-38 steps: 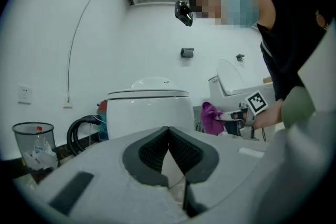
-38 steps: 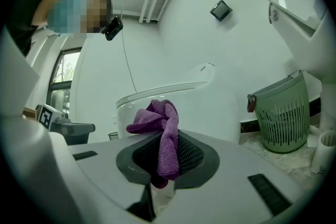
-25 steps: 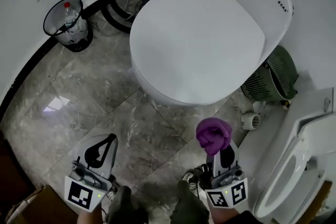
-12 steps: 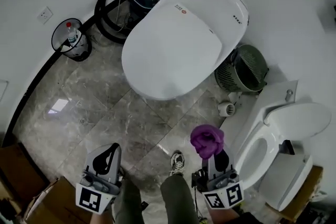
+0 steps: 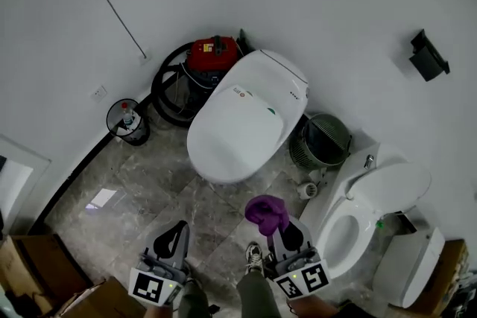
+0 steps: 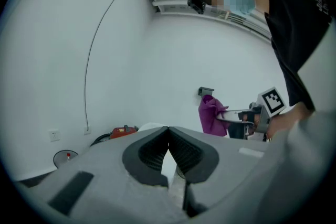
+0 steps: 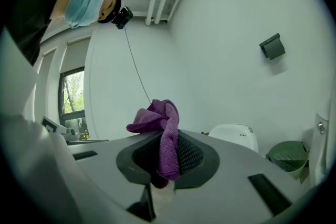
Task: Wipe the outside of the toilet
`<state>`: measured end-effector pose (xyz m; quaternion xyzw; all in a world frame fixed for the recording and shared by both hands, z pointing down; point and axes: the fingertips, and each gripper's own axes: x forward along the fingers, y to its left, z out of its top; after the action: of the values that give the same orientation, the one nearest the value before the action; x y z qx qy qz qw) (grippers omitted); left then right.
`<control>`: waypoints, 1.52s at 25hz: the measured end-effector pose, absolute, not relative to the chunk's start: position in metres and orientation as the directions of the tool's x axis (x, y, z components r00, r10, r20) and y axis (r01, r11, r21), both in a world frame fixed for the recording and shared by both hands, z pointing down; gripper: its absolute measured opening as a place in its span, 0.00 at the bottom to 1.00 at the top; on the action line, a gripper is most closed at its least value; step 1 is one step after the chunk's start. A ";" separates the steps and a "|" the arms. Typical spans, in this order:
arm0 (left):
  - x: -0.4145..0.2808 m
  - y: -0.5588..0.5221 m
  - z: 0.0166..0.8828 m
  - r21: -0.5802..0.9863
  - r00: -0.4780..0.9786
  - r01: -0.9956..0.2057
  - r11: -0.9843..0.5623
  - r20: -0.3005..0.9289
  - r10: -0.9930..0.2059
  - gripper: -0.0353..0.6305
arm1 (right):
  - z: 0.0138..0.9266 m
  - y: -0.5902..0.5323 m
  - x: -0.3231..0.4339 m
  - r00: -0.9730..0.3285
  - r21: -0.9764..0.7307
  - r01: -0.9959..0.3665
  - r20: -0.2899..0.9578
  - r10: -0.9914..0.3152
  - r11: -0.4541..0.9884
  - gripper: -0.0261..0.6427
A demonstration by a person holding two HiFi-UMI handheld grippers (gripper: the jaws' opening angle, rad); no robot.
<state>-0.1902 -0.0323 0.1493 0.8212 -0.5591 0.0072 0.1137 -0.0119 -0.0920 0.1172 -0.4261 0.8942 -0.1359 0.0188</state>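
Bare, white-walled washroom with a grey marble floor (image 5: 130, 186): closed white toilet (image 5: 238, 123), red vacuum (image 5: 213, 56) behind it, open second toilet (image 5: 376, 201) to its right.

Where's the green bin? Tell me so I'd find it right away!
Find the big white toilet with its lid shut, in the middle of the floor. Between it and the second toilet, whose lid is up, the green bin stands by the wall. The only other bin is black wire, with a bottle inside, over past the red vacuum cleaner.
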 end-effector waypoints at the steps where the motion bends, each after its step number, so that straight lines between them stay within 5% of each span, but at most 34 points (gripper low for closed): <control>1: -0.191 -0.029 0.135 0.179 0.376 -0.920 -0.350 0.143 -0.916 0.06 | 0.103 -0.088 -0.015 -0.642 -0.256 -0.753 0.080 -0.763 0.607 0.11; 18: -0.209 0.063 0.005 0.102 0.427 -0.904 -0.416 0.159 -0.890 0.06 | -0.010 -0.008 -0.054 -0.677 -0.189 -0.732 0.101 -0.729 0.654 0.11; 38: -0.243 0.103 0.014 0.058 0.399 -0.917 -0.395 0.162 -0.902 0.06 | 0.010 0.035 -0.088 -0.703 -0.168 -0.711 0.175 -0.689 0.683 0.11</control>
<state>-0.2428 0.1030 0.0142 0.8336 -0.5456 0.0521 0.0688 -0.0880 0.0350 0.0096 -0.3820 0.9161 -0.1121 -0.0485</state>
